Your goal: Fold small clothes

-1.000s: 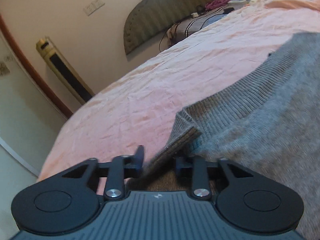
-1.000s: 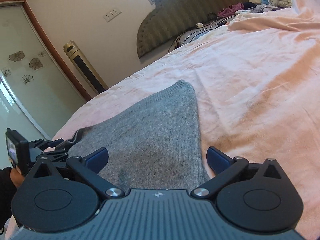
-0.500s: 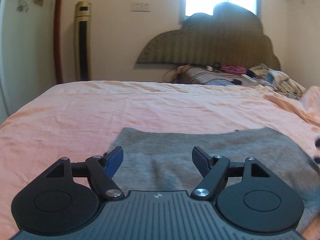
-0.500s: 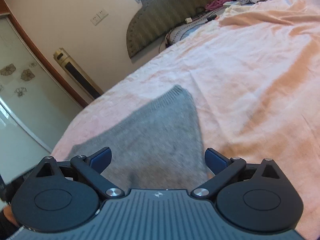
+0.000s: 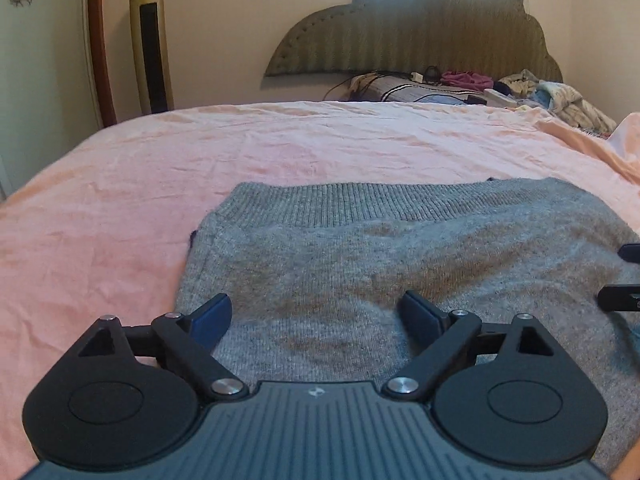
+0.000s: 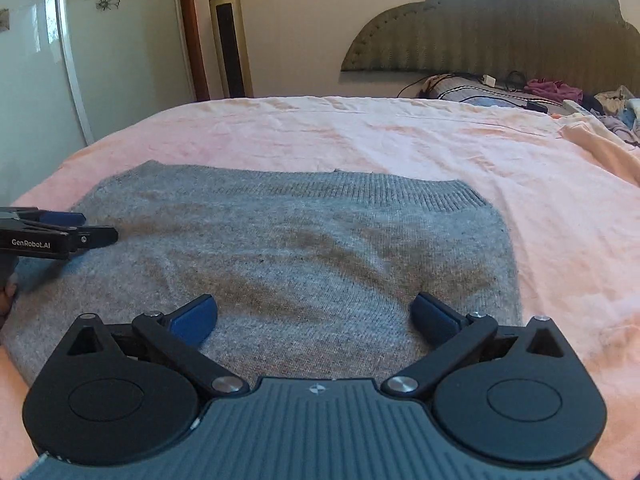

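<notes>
A grey knit garment (image 5: 380,256) lies flat on the pink bed sheet (image 5: 200,152), its ribbed band along the far edge. It also shows in the right wrist view (image 6: 300,248). My left gripper (image 5: 318,316) is open and empty, low over the garment's near left part. My right gripper (image 6: 316,314) is open and empty over its near right part. The left gripper's fingers (image 6: 92,236) show at the left edge of the right wrist view, over the garment. The right gripper's fingers (image 5: 624,296) show at the right edge of the left wrist view.
A padded headboard (image 5: 420,32) stands at the far end with a pillow, cables and a heap of clothes (image 5: 560,100) below it. A tall gold tower fan (image 6: 230,36) and a glass sliding door (image 6: 100,48) stand at the far left.
My left gripper let go of the garment's corner and opened. Both grippers swung level to face the headboard. The garment now lies flat.
</notes>
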The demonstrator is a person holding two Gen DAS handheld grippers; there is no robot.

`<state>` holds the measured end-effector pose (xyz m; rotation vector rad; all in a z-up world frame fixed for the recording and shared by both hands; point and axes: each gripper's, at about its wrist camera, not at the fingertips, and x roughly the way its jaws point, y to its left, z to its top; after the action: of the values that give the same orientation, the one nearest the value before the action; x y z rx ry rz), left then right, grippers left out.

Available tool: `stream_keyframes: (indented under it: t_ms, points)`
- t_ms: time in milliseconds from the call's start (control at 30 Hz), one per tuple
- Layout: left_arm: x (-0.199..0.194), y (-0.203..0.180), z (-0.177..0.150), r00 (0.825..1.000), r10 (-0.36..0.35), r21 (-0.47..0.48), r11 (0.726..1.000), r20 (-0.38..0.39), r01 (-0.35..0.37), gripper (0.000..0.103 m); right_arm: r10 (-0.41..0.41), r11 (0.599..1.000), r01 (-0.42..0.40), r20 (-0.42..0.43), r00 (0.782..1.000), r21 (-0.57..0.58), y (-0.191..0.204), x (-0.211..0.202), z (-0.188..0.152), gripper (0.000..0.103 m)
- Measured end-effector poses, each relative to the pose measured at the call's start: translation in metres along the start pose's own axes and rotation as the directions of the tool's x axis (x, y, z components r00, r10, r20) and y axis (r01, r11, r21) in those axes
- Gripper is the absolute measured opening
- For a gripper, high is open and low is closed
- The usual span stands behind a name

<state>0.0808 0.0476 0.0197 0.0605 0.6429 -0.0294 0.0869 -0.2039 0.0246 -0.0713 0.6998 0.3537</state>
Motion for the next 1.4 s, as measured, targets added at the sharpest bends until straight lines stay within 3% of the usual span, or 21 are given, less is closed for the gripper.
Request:
stream_keyframes:
  t_ms: [33,167,233,300,467,567,633,700,833,967,1067,1133,1267,1333,1400]
  points:
    - [-0.01,-0.005,-0.001,1.0,0.019,0.005,1.0,0.005,-0.019,0.092,-0.023,1.0,0.024,-0.016,1.0,0.018,0.003,-0.006,0.001,0.103]
    - [-0.038,-0.014,-0.015,0.998,-0.058,0.001,0.998,0.003,0.058,0.092,0.035,0.996,-0.035,0.003,0.999,0.087,-0.001,-0.029,-0.008,0.103]
    - [-0.033,-0.013,-0.029,0.998,-0.062,-0.004,0.998,0.002,0.062,0.093,0.007,0.997,-0.003,-0.058,0.998,0.075,-0.003,-0.019,-0.019,0.103]
    - [-0.029,0.0,-0.028,0.995,-0.096,-0.073,0.993,-0.003,0.096,0.097,-0.015,1.0,0.015,-0.011,1.0,-0.024,0.002,-0.018,-0.031,0.103]
    - [-0.041,-0.008,-0.022,0.998,-0.051,-0.067,0.997,-0.046,0.048,0.098,-0.044,0.999,0.044,-0.06,0.997,0.0,0.008,-0.021,-0.019,0.103]
    - [-0.061,-0.01,-0.029,0.992,-0.118,-0.114,0.987,-0.036,0.113,0.098,-0.008,1.0,0.009,-0.039,0.999,0.027,0.019,-0.036,-0.02,0.103]
    - [-0.053,-0.015,-0.042,0.993,-0.09,-0.102,0.991,-0.076,0.082,0.098,-0.014,1.0,0.014,-0.079,0.997,0.001,0.026,-0.028,-0.03,0.103]
    - [-0.053,-0.025,-0.05,0.998,-0.048,-0.033,0.998,-0.044,0.047,0.101,-0.02,0.999,0.019,-0.022,1.0,-0.039,0.028,-0.028,-0.04,0.103]
    - [-0.052,-0.025,-0.049,0.998,-0.039,-0.048,0.998,-0.046,0.037,0.102,-0.047,0.999,0.049,-0.091,0.995,0.021,0.027,-0.032,-0.021,0.103]
    - [-0.052,-0.025,-0.048,0.998,-0.04,-0.051,0.998,-0.044,0.038,0.102,0.037,0.998,-0.035,-0.05,0.998,0.049,0.038,-0.035,-0.007,0.103]
    - [-0.052,-0.025,-0.049,0.998,-0.042,-0.051,0.998,-0.044,0.04,0.102,0.001,1.0,0.0,-0.115,0.993,0.003,0.047,-0.01,-0.009,0.103]
    - [-0.052,-0.025,-0.049,0.998,-0.043,-0.052,0.998,-0.043,0.04,0.103,-0.022,0.996,0.016,-0.069,0.997,-0.091,0.054,-0.008,-0.019,0.103]
    - [-0.052,-0.024,-0.049,0.998,-0.046,-0.058,0.997,-0.04,0.044,0.103,0.018,0.996,-0.036,-0.209,0.978,-0.083,0.051,-0.008,0.005,0.103]
    - [-0.052,-0.024,-0.049,0.998,-0.046,-0.058,0.997,-0.04,0.043,0.103,0.048,0.997,-0.059,-0.191,0.98,-0.051,0.046,-0.008,0.023,0.103]
    - [-0.052,-0.024,-0.049,0.998,-0.047,-0.059,0.997,-0.04,0.044,0.103,0.028,0.998,-0.036,-0.153,0.988,-0.048,0.042,-0.003,0.041,0.103]
